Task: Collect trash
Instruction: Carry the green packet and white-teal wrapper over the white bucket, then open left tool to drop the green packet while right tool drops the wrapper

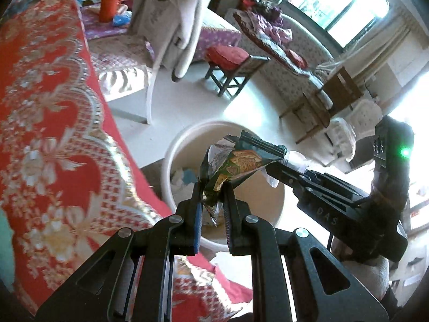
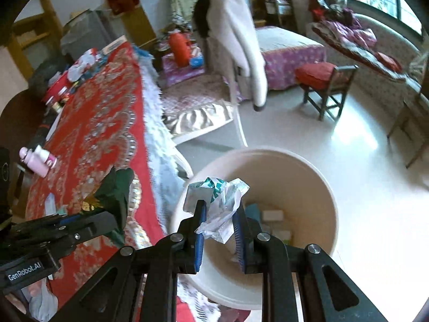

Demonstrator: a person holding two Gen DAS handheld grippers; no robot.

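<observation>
My left gripper (image 1: 211, 197) is shut on a dark green foil cracker wrapper (image 1: 241, 161) and holds it above the cream waste bin (image 1: 171, 145). In the right wrist view the left gripper (image 2: 107, 214) and its wrapper (image 2: 115, 187) hang over the table's edge. My right gripper (image 2: 218, 220) is shut on a crumpled white and green plastic wrapper (image 2: 222, 201) over the bin's rim (image 2: 329, 196). In the left wrist view the right gripper (image 1: 278, 166) reaches in from the right with clear plastic (image 1: 297, 159). Several scraps lie in the bin.
A table with a red and gold patterned cloth (image 2: 96, 123) stands left of the bin, with a pink bottle (image 2: 40, 161) and clutter at its far end. A white chair draped with a coat (image 2: 236, 40), a red-cushioned stool (image 2: 324, 80) and a sofa stand beyond on the pale floor.
</observation>
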